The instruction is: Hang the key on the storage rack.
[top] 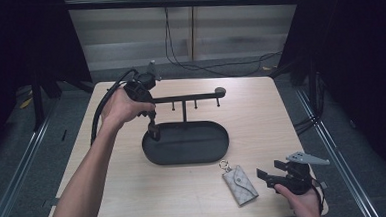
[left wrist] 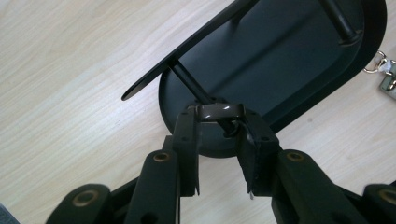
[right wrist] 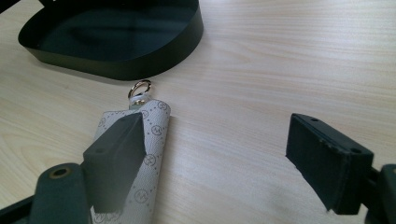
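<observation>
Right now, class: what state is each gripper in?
Left gripper: shut on a dark brown ring.
Right gripper: open, holding nothing, beside the key pouch.

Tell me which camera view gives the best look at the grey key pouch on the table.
The high view: the whole key pouch lies in sight with its ring, between the black tray and the right gripper. The right gripper view shows it close, partly behind a jaw. The left gripper view catches just its ring end at the edge.
</observation>
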Tool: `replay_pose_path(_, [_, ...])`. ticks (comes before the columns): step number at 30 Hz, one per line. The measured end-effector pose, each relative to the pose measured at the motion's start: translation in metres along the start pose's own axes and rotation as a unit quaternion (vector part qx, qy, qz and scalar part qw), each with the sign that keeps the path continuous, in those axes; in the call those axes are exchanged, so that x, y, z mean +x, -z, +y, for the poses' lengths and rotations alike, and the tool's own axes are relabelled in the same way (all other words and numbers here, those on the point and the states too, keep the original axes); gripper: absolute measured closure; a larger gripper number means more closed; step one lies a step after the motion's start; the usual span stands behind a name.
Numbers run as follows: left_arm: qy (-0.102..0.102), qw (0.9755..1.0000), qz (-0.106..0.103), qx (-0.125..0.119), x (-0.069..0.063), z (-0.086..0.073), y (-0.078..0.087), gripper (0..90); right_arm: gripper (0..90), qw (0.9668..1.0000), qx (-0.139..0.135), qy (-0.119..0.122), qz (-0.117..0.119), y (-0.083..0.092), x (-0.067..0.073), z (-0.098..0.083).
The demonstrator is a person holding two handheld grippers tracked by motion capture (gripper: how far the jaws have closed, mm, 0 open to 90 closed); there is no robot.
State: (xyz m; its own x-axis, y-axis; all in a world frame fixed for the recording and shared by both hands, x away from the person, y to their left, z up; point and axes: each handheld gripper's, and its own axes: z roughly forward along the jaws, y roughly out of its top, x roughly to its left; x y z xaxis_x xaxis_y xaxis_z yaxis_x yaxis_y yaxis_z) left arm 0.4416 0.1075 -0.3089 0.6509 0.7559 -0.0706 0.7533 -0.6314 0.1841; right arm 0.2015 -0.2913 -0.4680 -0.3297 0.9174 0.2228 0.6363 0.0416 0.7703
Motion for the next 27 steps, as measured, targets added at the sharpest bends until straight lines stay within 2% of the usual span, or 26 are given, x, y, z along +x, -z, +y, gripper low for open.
replay_pose_path(9, [0.013,0.9999,0.001,-0.011,0.002,0.001,-0.001,69.3,20.0,1.0000,0.002,0.000,0.001,0.000,0.000,0.000])
replay_pose_path(12, [0.017,0.9996,-0.004,-0.022,0.004,-0.001,0.002,61.4,20.0,1.0000,0.002,-0.001,0.001,-0.001,0.000,0.000])
replay_pose_path(14, [0.019,0.9995,-0.010,-0.024,0.005,-0.002,0.002,52.6,20.0,1.0000,0.001,-0.003,0.000,0.000,0.000,0.000])
replay_pose_path(16, [0.022,0.9993,-0.011,-0.030,0.006,-0.004,0.002,50.0,20.0,1.0000,0.001,-0.005,-0.001,-0.001,0.000,0.000])
replay_pose_path(17, [0.024,0.9991,-0.016,-0.031,0.008,-0.005,0.002,45.2,19.9,1.0000,0.001,-0.005,-0.001,-0.001,-0.001,0.001])
replay_pose_path(21, [0.025,0.9980,-0.022,-0.054,0.013,-0.011,0.003,40.0,20.0,1.0000,0.001,-0.006,-0.002,-0.001,-0.001,0.001])
replay_pose_path(23, [0.020,0.9970,-0.031,-0.068,0.014,-0.014,0.004,36.2,20.0,1.0000,0.000,-0.009,-0.003,-0.001,-0.001,0.001])
replay_pose_path(27, [0.014,0.9952,-0.035,-0.090,0.017,-0.023,0.005,30.0,19.9,1.0000,0.000,-0.008,-0.004,-0.001,-0.001,0.001])
